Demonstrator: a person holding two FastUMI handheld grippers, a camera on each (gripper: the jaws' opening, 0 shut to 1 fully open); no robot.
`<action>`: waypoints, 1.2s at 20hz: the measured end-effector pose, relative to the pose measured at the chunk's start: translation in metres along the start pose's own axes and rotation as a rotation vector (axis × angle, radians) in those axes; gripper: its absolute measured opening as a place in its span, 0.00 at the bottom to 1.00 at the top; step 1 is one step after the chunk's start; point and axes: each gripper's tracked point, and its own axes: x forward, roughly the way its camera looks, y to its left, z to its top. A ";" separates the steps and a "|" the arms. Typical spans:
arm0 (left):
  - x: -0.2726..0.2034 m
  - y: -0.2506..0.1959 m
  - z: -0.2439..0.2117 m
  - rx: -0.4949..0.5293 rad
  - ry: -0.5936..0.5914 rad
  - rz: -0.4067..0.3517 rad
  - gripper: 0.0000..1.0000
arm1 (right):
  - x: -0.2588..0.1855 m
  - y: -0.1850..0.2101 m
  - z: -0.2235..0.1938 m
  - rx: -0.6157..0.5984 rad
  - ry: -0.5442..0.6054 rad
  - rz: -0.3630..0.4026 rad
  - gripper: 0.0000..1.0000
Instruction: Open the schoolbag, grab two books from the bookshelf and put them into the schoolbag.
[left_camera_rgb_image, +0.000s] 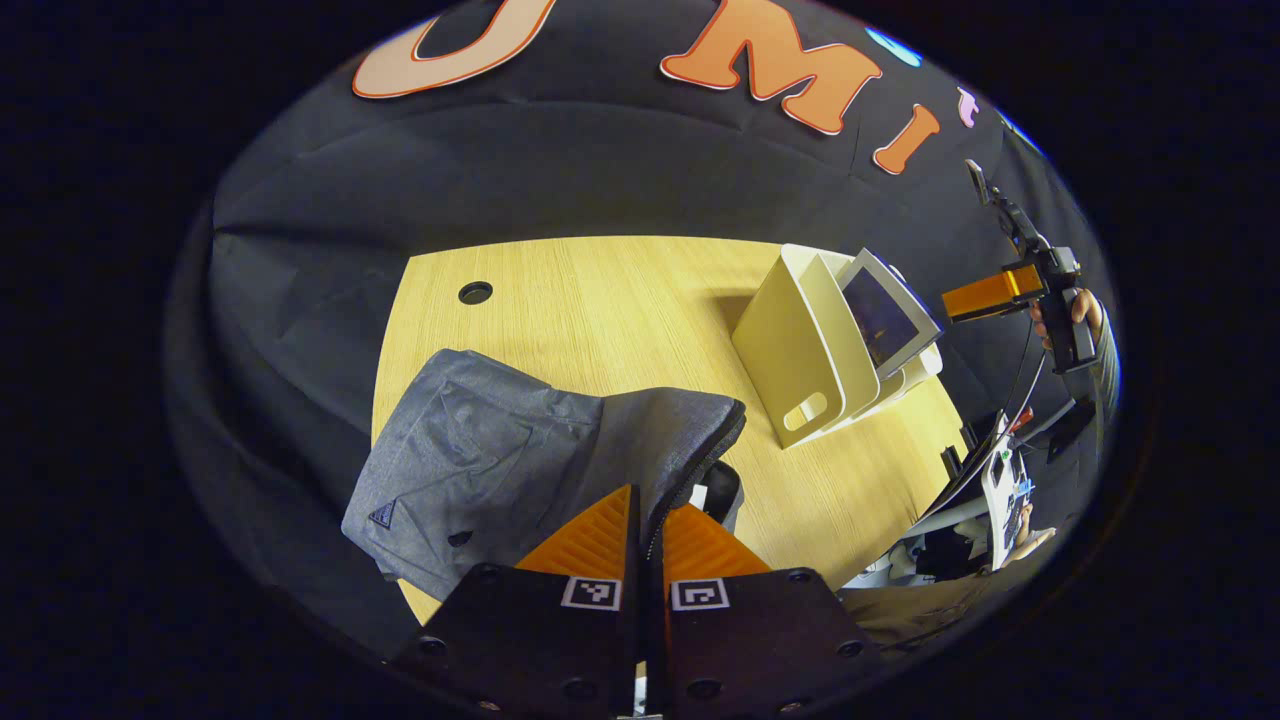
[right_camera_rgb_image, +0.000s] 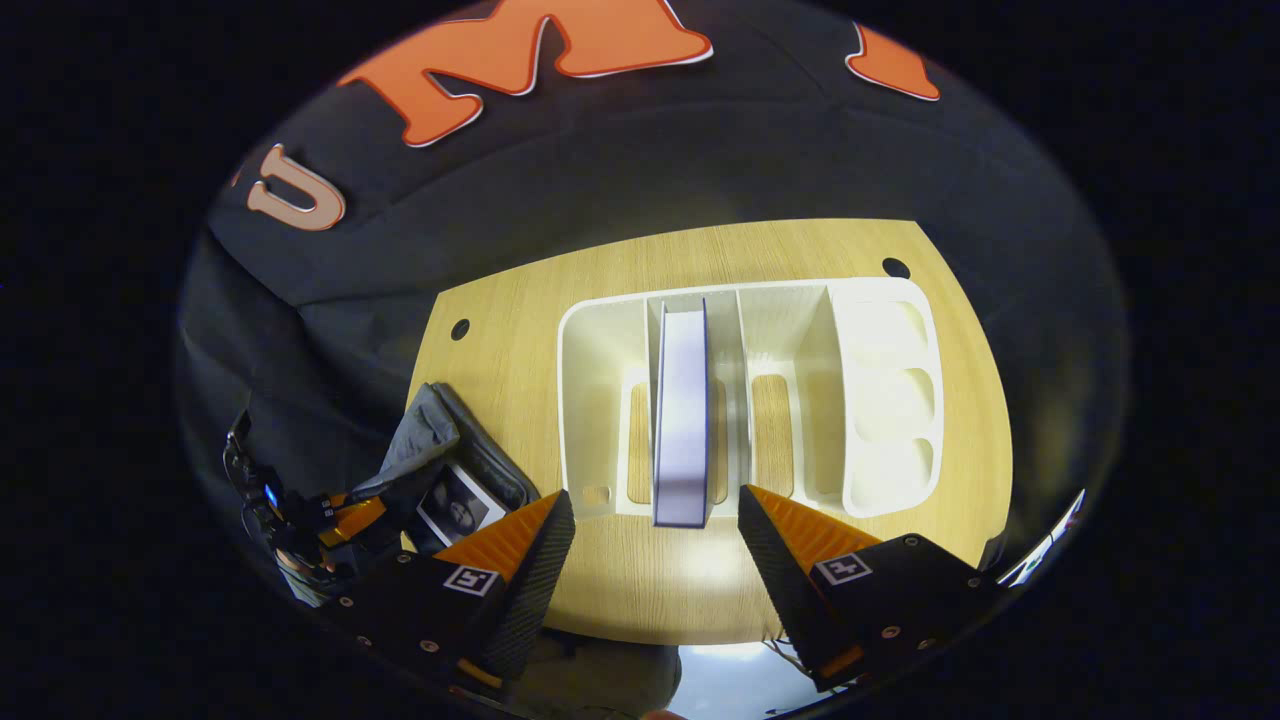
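Right hand-held gripper (right_camera_rgb_image: 655, 520) faces book (right_camera_rgb_image: 682, 420) (spine-on).

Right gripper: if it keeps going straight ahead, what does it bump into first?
Most likely the book standing in the white bookshelf. The right gripper is open, and the book's near edge lines up with the gap between its fingers. Depth is hard to judge here.

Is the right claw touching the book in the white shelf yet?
Apart. In the right gripper view the right claw is open, its fingers either side of the upright purple-edged book in the white plastic bookshelf, with bare wooden table showing between.
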 end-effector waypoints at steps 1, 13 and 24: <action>0.001 0.000 0.000 -0.010 0.001 0.003 0.04 | 0.006 -0.002 0.006 0.017 0.004 -0.004 0.99; -0.002 -0.004 -0.004 -0.090 -0.003 0.071 0.04 | 0.066 -0.020 0.028 0.033 0.069 -0.065 0.52; -0.005 -0.009 -0.006 -0.112 -0.013 0.095 0.04 | 0.042 -0.043 0.017 0.041 0.069 -0.138 0.29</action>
